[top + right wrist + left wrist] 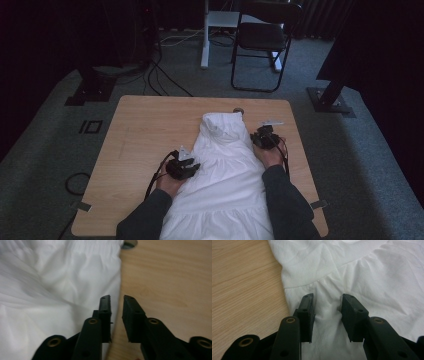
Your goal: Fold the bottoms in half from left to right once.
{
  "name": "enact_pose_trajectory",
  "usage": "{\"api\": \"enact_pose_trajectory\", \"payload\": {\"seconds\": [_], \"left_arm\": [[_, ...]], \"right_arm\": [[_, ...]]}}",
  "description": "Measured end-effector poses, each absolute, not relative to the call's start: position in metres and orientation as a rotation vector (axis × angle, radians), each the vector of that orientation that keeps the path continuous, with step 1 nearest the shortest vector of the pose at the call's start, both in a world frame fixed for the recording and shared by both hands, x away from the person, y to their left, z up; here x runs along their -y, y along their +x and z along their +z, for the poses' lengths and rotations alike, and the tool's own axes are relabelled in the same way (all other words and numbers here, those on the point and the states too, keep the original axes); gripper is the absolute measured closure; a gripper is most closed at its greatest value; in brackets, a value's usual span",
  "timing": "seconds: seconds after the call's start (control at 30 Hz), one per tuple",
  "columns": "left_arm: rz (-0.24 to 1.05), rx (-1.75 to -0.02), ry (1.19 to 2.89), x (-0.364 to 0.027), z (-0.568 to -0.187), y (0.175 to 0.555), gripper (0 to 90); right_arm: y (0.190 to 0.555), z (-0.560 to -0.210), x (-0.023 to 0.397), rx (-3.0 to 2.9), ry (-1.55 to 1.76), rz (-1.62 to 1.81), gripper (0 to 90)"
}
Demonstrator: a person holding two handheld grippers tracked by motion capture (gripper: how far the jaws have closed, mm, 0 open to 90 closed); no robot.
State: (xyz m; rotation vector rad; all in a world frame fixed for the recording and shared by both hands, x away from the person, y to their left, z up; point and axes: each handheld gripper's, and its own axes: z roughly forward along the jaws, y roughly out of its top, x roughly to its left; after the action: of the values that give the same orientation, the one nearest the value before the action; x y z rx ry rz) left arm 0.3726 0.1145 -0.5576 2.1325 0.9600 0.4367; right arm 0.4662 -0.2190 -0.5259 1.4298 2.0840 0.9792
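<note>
A light wooden table (pixel 145 135) stands on grey carpet. A white garment (pixel 227 170) lies spread along its middle-right, running from the near edge toward the far edge. A small round metal fitting (pixel 238 110) sits just beyond the garment's far end.

Right gripper (pixel 117 298) sits right at the edge of the white garment (pixel 55 290), jaws a narrow gap apart with nothing clamped between them. Cloth covers the left, bare wooden desk (pixel 170 282) the right. Small round grey object (pixel 128 244) at the top edge, cropped, can't identify.
</note>
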Motion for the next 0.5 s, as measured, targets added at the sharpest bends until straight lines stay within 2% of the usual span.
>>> {"api": "enact_pose_trajectory", "payload": {"seconds": [0.03, 0.07, 0.1, 0.13, 0.17, 0.2, 0.23, 0.3, 0.33, 0.37, 0.4, 0.43, 0.47, 0.5], "left_arm": [[0.437, -0.960, 2.133, -0.115, -0.558, 0.373, 62.9], [0.438, -0.959, 2.132, -0.115, -0.558, 0.373, 62.9], [0.438, -0.959, 2.132, -0.115, -0.558, 0.373, 62.9], [0.439, -0.958, 2.129, -0.115, -0.558, 0.372, 62.9], [0.439, -0.958, 2.129, -0.115, -0.558, 0.372, 62.9], [0.440, -0.960, 2.127, -0.115, -0.558, 0.372, 62.9], [0.440, -0.960, 2.127, -0.115, -0.558, 0.372, 62.9], [0.446, -0.958, 2.118, -0.115, -0.559, 0.371, 62.9], [0.447, -0.959, 2.118, -0.115, -0.559, 0.371, 62.9], [0.447, -0.959, 2.118, -0.115, -0.559, 0.371, 62.9], [0.447, -0.959, 2.117, -0.115, -0.559, 0.371, 62.9], [0.447, -0.959, 2.117, -0.115, -0.559, 0.371, 63.0], [0.447, -0.958, 2.117, -0.115, -0.559, 0.371, 62.9], [0.447, -0.958, 2.117, -0.115, -0.559, 0.371, 63.0]], "right_arm": [[0.466, -0.526, 0.219, -2.084, 1.430, 0.979, 72.0], [0.460, -0.526, 0.219, -2.126, 1.360, 1.088, 58.9], [0.460, -0.526, 0.219, -2.126, 1.360, 1.088, 58.9], [0.455, -0.525, 0.209, -2.213, 1.250, 1.179, 49.6], [0.455, -0.525, 0.209, -2.213, 1.250, 1.179, 49.6], [0.452, -0.524, 0.196, -2.284, 1.112, 1.203, 41.9], [0.452, -0.524, 0.196, -2.284, 1.112, 1.203, 41.9], [0.453, -0.524, 0.182, -2.321, 1.052, 1.201, 36.3], [0.456, -0.526, 0.173, -2.350, 1.011, 1.155, 44.8], [0.456, -0.526, 0.173, -2.350, 1.011, 1.155, 44.8], [0.458, -0.526, 0.169, -2.349, 0.991, 1.070, 77.4], [0.458, -0.526, 0.169, -2.349, 0.991, 1.070, 77.4], [0.461, -0.518, 0.179, -2.203, 1.080, 1.080, 89.2], [0.461, -0.518, 0.179, -2.203, 1.080, 1.080, 89.2]]}}
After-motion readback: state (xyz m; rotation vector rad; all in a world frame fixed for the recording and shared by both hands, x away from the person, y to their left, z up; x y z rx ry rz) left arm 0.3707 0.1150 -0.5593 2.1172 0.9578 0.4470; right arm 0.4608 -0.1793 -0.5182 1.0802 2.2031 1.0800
